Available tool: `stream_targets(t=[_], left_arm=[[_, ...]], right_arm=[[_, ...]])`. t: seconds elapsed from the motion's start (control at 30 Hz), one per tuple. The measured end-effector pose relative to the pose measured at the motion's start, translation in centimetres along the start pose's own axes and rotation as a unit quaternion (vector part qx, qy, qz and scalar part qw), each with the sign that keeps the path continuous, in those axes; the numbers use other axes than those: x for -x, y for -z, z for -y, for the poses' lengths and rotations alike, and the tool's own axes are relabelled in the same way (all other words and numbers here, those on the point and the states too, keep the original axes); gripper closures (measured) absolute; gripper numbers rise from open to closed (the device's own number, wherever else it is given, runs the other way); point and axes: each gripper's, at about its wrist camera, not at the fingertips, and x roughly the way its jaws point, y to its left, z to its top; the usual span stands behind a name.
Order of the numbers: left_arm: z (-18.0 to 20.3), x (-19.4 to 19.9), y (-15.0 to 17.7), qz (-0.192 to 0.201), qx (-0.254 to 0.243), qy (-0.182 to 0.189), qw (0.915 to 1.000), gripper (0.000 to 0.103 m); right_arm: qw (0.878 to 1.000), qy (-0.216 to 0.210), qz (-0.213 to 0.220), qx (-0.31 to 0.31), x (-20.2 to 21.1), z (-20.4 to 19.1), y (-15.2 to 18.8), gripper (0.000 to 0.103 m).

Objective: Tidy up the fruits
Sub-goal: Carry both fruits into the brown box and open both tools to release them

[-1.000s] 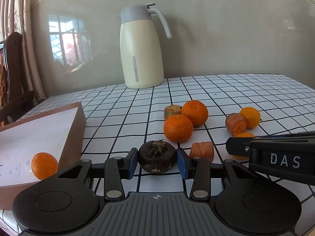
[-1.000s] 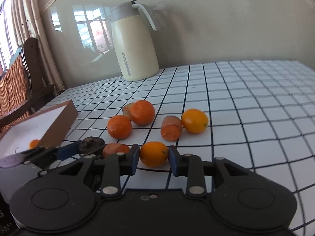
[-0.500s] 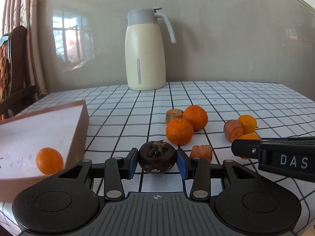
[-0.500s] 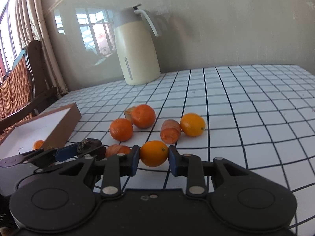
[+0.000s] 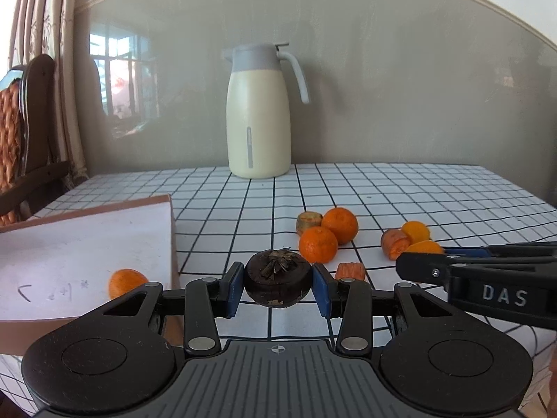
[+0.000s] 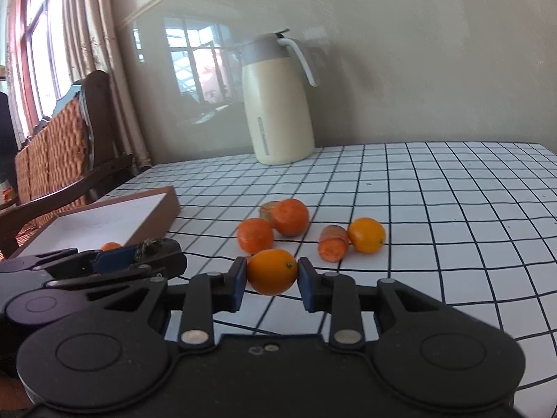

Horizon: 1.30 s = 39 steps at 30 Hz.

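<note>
My left gripper [image 5: 277,285] is shut on a dark brown mangosteen [image 5: 277,277] and holds it above the checked tablecloth, just right of the shallow brown box [image 5: 87,244]. One small orange [image 5: 126,281] lies in that box. My right gripper [image 6: 271,281] is shut on a yellow-orange fruit [image 6: 272,271], lifted off the table. On the cloth beyond lie two mandarins [image 6: 255,235] [image 6: 290,217], a second yellow-orange fruit [image 6: 366,235], a carrot piece [image 6: 333,243] and a cut stub [image 6: 267,209]. Another carrot piece [image 5: 350,270] shows in the left wrist view.
A cream thermos jug [image 5: 258,111] stands at the back of the table against the wall. A wooden wicker chair [image 6: 52,160] and curtains are to the left. The box's near wall [image 5: 69,331] sits by the table's front-left edge.
Both grippers have risen with their fruits and the views have tipped up toward level. The left gripper has drifted toward the box, which shows more of its inside.
</note>
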Motion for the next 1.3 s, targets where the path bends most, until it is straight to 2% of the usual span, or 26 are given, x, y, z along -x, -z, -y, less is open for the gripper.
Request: stream_targets(t=[0.3,0.77,1.1,1.3], left_arm=[[-3.0,3.6,-0.1,0.034,0.006,-0.022,0.9992,0.061],[-11.5,5.7,0.4,0.050,0.061,-0.121,0.9894,0.061],[-17.2,6.0,1.5,0.046,0.092,-0.198,0.9748,0.061],[-20.2,5.5,1.9,0.038,0.102,-0.227,0.9678,0.061]], right_arm=[[0.999,-0.047,0.026,0.011,-0.6,-2.9,-0.9,0.080],[0.990,-0.125,0.033,0.053,-3.4,-10.4,-1.1,0.080],[0.987,-0.134,0.045,0.070,-5.2,-14.0,-1.6,0.080],[0.988,-0.125,0.047,0.082,-6.4,-15.8,-1.6,0.080]])
